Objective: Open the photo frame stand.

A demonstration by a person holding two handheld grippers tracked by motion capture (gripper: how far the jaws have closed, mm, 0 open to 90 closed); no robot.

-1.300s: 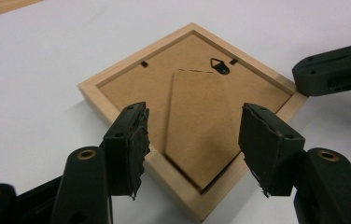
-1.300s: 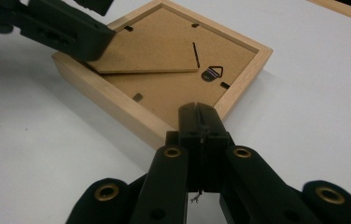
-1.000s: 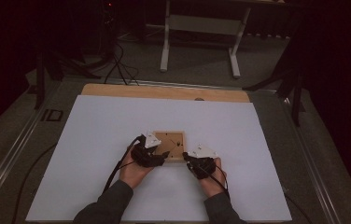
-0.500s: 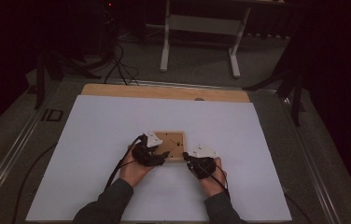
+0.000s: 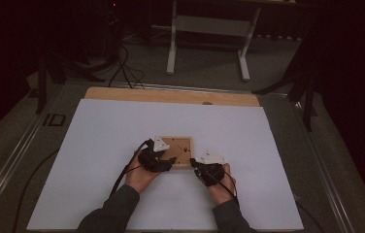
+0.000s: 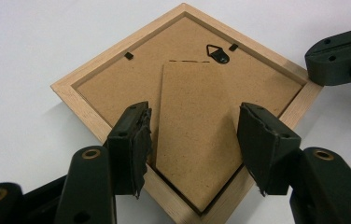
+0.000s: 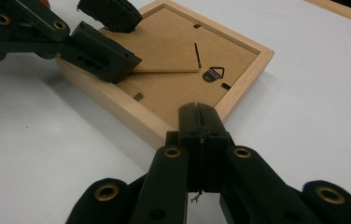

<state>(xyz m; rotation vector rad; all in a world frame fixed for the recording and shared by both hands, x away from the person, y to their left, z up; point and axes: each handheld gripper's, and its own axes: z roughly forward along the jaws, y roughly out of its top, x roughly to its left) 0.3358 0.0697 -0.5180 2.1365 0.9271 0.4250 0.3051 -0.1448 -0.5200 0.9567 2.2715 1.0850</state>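
Wooden picture frame (image 5: 179,149), face down on the white surface (image 5: 98,141), at centre, backing board up; cardboard easel stand (image 6: 197,135) and black hanging hook (image 6: 218,54) visible on the back. Left gripper (image 5: 163,162) at the frame's 8 o'clock corner: fingers (image 6: 129,144) wide apart either side of the stand, just been closing slightly, gripping nothing. Right gripper (image 5: 195,165) at the frame's 4 o'clock corner: fingers (image 7: 201,135) fully together, tip at the frame's rim, nothing between them

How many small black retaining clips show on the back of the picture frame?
3: one clip on the upper-left edge, one beside the hanger, one on the near edge. The tongs may hide others.
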